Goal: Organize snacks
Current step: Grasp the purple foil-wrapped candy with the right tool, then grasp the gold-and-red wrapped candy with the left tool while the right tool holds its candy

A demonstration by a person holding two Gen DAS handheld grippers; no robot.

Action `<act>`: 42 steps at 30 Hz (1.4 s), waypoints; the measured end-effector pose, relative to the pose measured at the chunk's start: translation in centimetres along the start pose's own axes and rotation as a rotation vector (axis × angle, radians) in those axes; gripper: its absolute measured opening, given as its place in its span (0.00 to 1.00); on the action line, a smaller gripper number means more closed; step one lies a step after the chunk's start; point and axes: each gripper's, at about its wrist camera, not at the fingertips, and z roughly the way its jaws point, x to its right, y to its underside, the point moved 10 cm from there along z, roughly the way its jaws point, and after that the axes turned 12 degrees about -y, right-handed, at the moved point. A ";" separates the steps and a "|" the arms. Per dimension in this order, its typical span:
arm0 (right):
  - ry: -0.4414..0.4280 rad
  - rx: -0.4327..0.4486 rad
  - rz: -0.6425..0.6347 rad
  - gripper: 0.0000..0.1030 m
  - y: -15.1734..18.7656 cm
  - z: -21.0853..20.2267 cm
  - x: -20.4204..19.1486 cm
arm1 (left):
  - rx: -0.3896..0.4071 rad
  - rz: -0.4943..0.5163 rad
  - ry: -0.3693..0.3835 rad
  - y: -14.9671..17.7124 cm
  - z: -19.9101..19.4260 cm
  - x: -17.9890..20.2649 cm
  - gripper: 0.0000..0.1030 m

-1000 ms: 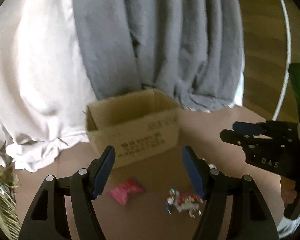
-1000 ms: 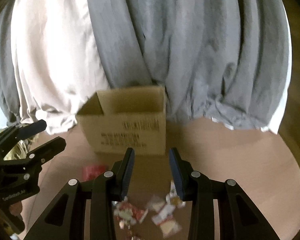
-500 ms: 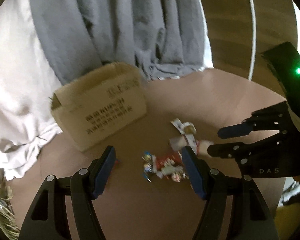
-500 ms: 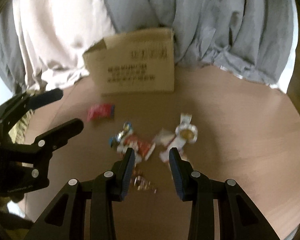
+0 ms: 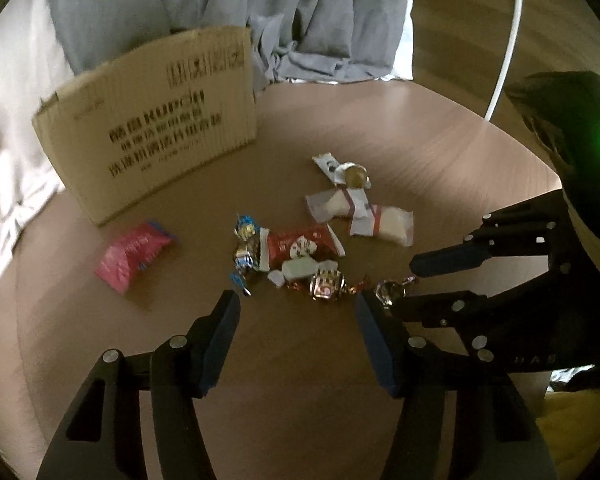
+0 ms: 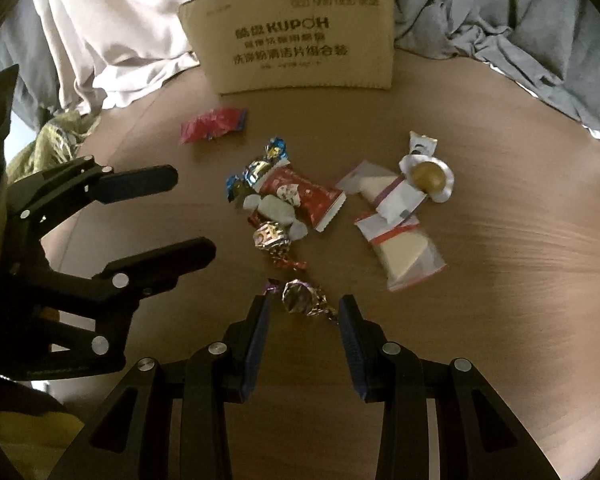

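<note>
Several wrapped snacks lie in a loose heap on a round brown table (image 5: 300, 380): a pink packet (image 5: 134, 256), a red packet (image 5: 300, 244), white wedge packets (image 6: 404, 252), and a gold foil candy (image 5: 326, 284). A cardboard box (image 6: 300, 36) stands behind them. My left gripper (image 5: 296, 308) hovers just short of the gold candy. Its jaws are closing, with nothing between the pads. My right gripper (image 6: 304, 304) is open and narrow. A purple-gold foil candy (image 6: 298, 296) lies between its fingertips, and neither pad presses on it.
Grey and white cloth (image 5: 320, 12) hangs behind the box. A white cable (image 5: 508, 40) runs down the wooden wall on the right. Yellow-green fabric (image 6: 56, 140) lies off the table's left edge. Each gripper shows in the other's view, close beside the heap.
Both grippers have come down and tipped toward the table, so the snacks now lie right before the fingertips. The left jaws stand a little narrower. The right jaws keep the same gap.
</note>
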 end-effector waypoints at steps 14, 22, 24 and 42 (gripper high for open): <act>-0.034 -0.039 -0.041 0.35 -0.1 1.8 -0.1 | -0.058 -0.048 0.043 0.8 1.2 -0.1 0.56; -0.026 -0.022 -0.054 0.26 -0.2 2.0 -0.3 | -0.076 -0.066 0.053 0.8 1.6 0.1 0.54; -0.007 -0.002 -0.056 0.26 -0.2 1.4 -0.2 | -0.078 -0.066 0.055 0.8 1.7 0.3 0.54; 0.087 0.170 0.108 0.26 -1.0 -3.1 4.4 | -0.211 -0.280 0.060 -1.3 4.3 2.6 0.34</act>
